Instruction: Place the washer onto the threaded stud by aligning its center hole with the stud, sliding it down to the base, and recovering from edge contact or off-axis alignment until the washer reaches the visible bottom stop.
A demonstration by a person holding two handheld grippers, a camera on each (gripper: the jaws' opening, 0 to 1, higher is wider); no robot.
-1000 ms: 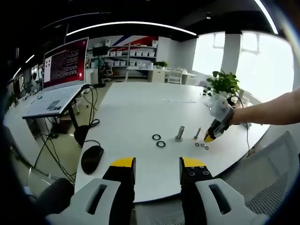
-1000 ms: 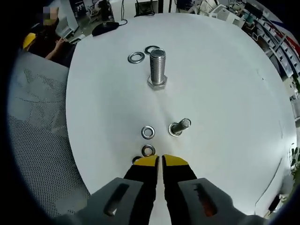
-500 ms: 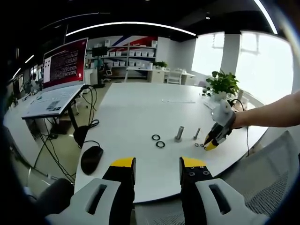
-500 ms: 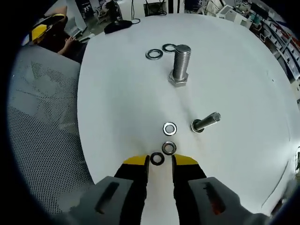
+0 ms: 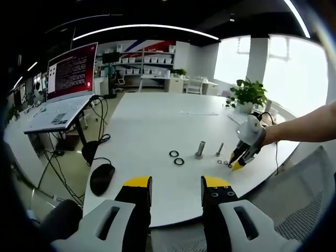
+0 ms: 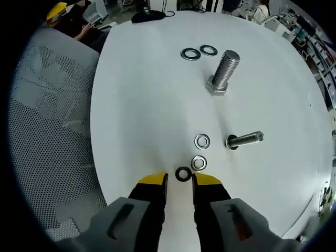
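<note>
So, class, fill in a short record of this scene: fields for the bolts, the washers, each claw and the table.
bolts: large bolt and small bolt, both standing head down
washers: three small ones in a row, dark washer nearest; two large washers beyond the big bolt
right claw: open, dark washer just ahead of its tips
left claw: open, held off the table
table: white

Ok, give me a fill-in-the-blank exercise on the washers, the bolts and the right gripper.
1. The right gripper has its jaws ____ around the dark washer.
2. Beyond it lie ____ small silver washers.
3. The large bolt stands on its ____.
4. Beside the large bolt lie ____ large washers.

Missing words: open; two; head; two
</note>
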